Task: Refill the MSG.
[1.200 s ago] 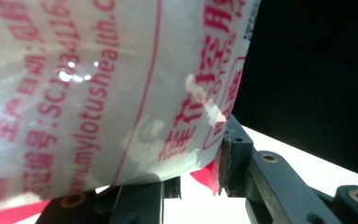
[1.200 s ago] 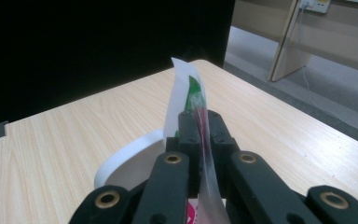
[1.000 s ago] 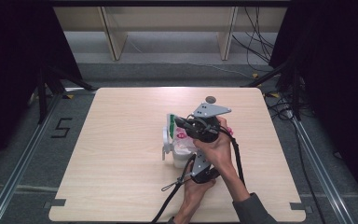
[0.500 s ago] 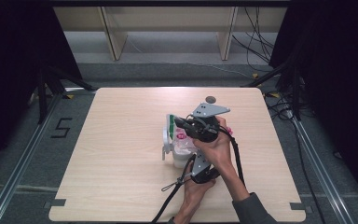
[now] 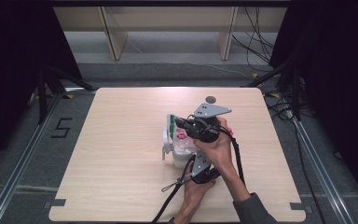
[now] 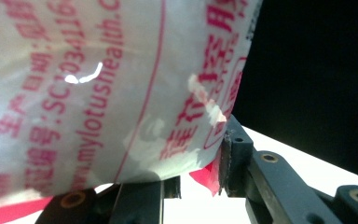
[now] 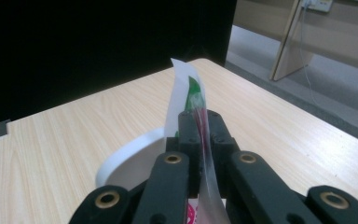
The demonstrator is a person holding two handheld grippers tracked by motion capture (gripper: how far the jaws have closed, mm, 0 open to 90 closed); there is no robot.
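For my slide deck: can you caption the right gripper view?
Right gripper pinching the thin peeled film lid shut between its black jaws, above a white cup on the wooden table.

Bright, even light falls from overhead on the table in the high view, and the wood glows pale while everything around the table sinks into near black. Shadows under the hands are short and soft. In the left gripper view the white packet is so close it goes soft and blurry, with a small curl of glare on it. The right gripper view is sharp near its jaws, dark behind the table.
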